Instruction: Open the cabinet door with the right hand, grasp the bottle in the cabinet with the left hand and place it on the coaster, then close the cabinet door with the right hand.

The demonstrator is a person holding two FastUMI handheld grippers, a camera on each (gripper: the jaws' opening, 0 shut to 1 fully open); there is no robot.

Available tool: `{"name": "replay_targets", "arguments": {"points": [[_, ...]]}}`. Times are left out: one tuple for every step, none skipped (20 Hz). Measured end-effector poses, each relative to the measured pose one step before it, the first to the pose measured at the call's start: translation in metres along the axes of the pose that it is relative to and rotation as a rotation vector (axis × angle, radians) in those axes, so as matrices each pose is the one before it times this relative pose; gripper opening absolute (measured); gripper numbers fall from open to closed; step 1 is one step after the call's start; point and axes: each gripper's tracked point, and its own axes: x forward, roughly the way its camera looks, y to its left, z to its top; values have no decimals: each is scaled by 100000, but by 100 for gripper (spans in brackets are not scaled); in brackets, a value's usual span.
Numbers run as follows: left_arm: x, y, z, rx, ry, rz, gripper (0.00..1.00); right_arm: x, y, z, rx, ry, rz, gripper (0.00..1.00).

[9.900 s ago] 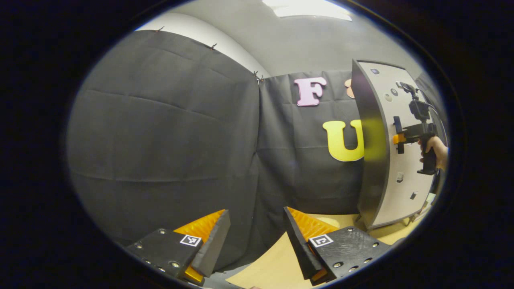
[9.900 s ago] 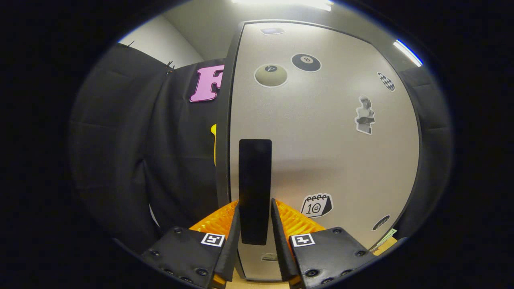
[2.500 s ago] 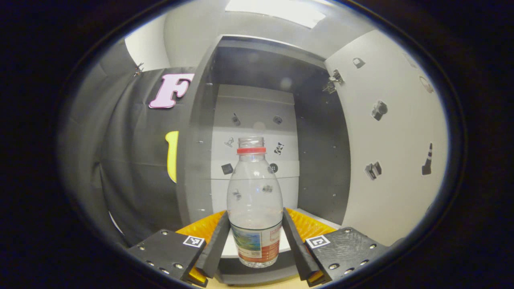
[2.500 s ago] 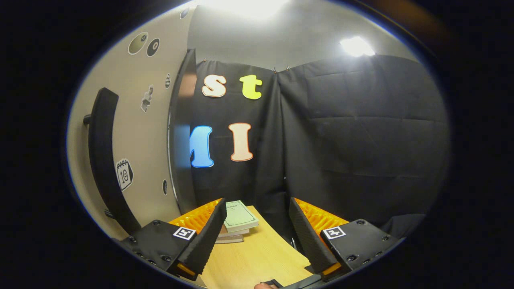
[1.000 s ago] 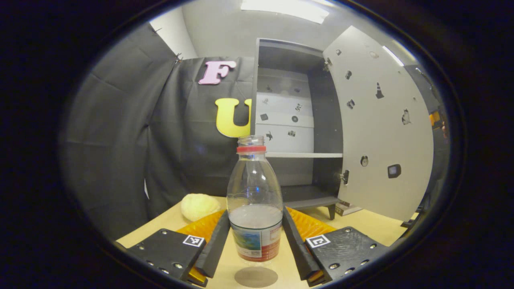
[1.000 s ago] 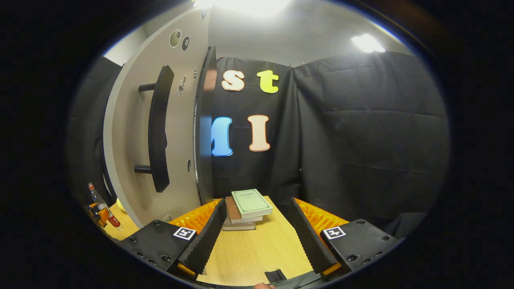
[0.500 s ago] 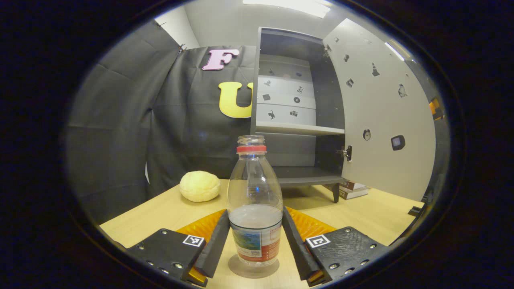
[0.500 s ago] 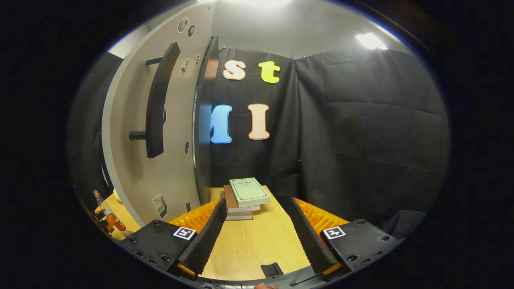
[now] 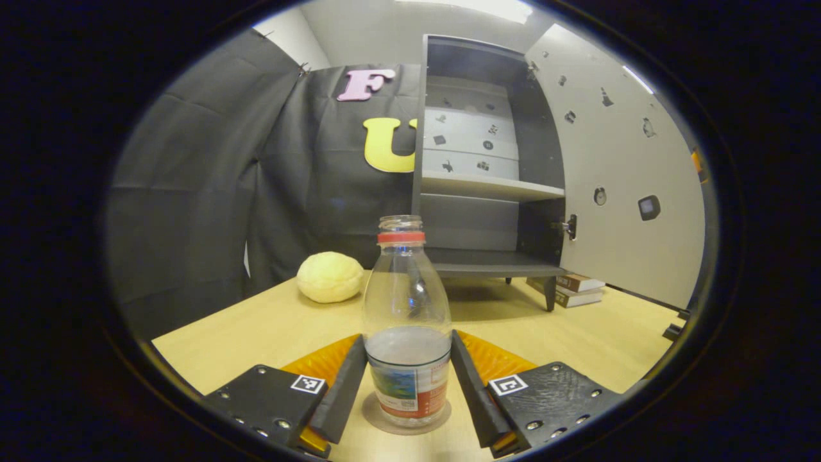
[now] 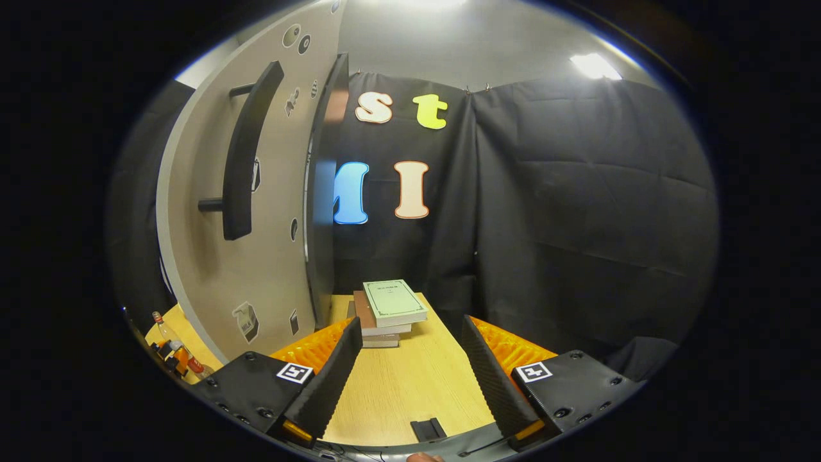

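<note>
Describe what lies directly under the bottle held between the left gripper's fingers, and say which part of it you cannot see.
Under the bottle lies a round grey coaster on the wooden table. Its rim shows around the base; its middle is covered by the bottle.

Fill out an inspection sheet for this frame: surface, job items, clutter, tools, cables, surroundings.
Surface: light wooden table, dry and unmarked as far as seen.
Job's things: bottle upright on the round coaster, partly filled, no cap seen; cabinet shelves bare; cabinet door open, its black handle untouched.
Clutter: yellowish bun-like lump left of the cabinet; stack of books beside the cabinet; small black item at the table's near edge.
Tools: left tool closed on the bottle's lower body; right tool open, holding nothing, low over the table.
Cables: nothing seen.
Surroundings: black cloth wall, ceiling lights on.
</note>
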Motion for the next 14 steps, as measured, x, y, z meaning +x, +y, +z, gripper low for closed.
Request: {"name": "replay_targets", "arguments": {"points": [[92, 248, 164, 366, -760, 808, 77, -19, 113, 125, -178, -214, 216, 99], [-406, 29, -97, 292, -972, 742, 74, 126, 82, 7, -227, -44, 167, 99], [66, 68, 58, -60, -416, 228, 74, 22, 153, 92, -207, 26, 311, 99], [0, 111, -171, -607, 279, 8, 77, 7, 207, 28, -284, 45, 347, 99], [26, 57, -215, -1000, 141, 28, 77, 0, 122, 34, -349, 1, 302, 99], [-72, 61, -115, -849, 246, 126, 77, -18, 166, 33, -360, -99, 174, 99], [-17, 62, 61, -491, 118, 179, 78, -85, 2, 135, -321, -490, -152, 99], [-86, -61, -102, -332, 596, 194, 78, -12, 114, 109, -306, -135, 101, 99], [-52, 93, 48, 137, 879, 563, 78, -23, 71, 69, 0, -24, 152, 98], [-31, 75, 279, 1106, 183, 568, 79, -48, 55, 50, 178, -124, 118, 98], [-96, -83, 470, 1548, -80, -30, 79, -61, 70, 239, 326, -427, 137, 98], [-243, -245, 575, 1388, -806, -458, 79, -98, 145, 117, 354, -440, 127, 95], [-94, -298, 733, 1091, -1143, -856, 77, -32, 57, 172, 253, -312, 159, 95], [-205, -203, 616, 1006, -875, -878, 77, -51, 5, 21, 210, -196, 30, 98]]}}
